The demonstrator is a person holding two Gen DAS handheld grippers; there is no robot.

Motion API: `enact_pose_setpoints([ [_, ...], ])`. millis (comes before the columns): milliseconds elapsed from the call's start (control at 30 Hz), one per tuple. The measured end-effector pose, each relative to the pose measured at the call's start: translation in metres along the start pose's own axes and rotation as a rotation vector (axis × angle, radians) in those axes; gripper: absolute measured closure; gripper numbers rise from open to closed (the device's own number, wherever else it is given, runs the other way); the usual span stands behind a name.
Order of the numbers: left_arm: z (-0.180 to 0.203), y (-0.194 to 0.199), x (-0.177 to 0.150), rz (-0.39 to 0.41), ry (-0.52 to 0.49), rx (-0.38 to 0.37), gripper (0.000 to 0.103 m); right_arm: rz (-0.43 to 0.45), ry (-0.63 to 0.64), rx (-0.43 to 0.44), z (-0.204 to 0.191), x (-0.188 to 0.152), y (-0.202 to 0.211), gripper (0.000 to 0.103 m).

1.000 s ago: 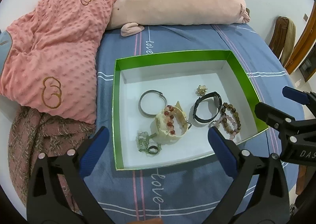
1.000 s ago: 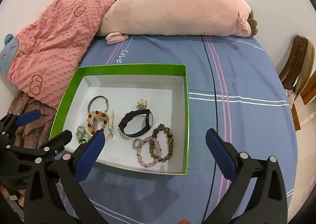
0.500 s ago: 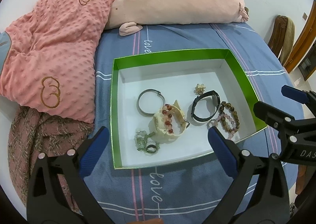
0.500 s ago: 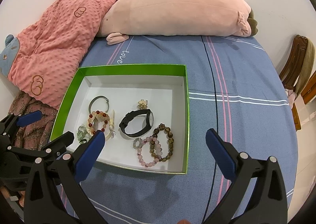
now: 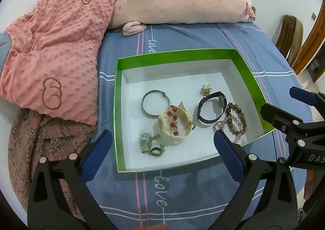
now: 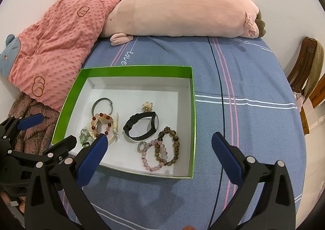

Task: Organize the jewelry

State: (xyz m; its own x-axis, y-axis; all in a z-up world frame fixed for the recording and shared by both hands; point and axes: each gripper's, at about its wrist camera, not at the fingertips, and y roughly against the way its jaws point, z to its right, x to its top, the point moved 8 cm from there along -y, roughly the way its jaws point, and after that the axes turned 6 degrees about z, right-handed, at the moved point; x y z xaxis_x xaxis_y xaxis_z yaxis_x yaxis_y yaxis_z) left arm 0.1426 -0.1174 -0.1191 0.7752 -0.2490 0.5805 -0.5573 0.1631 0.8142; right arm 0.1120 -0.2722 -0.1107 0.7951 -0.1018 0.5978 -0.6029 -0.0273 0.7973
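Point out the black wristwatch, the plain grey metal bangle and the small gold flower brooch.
Black wristwatch [image 6: 154, 122], right wrist view, on its face.
Plain grey metal bangle [image 5: 144, 99], left wrist view, left rim.
Small gold flower brooch [image 5: 206, 89], left wrist view, centre.

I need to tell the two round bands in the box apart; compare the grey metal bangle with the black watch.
The grey metal bangle is a thin, plain hoop lying flat; the black watch is a thicker strap standing on edge with a face on one side. The bangle sits left of the cream watch, the black watch right of it. Both rest untouched in the green box.
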Motion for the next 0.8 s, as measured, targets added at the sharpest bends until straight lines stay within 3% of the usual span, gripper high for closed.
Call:
enact_pose_setpoints([
  [800,-0.0014,-0.0003,-0.0027,-0.006,-0.009,-0.003,0.002,0.0,-0.003,-0.004,-0.0015,-0.0006,0.0004,0.001],
])
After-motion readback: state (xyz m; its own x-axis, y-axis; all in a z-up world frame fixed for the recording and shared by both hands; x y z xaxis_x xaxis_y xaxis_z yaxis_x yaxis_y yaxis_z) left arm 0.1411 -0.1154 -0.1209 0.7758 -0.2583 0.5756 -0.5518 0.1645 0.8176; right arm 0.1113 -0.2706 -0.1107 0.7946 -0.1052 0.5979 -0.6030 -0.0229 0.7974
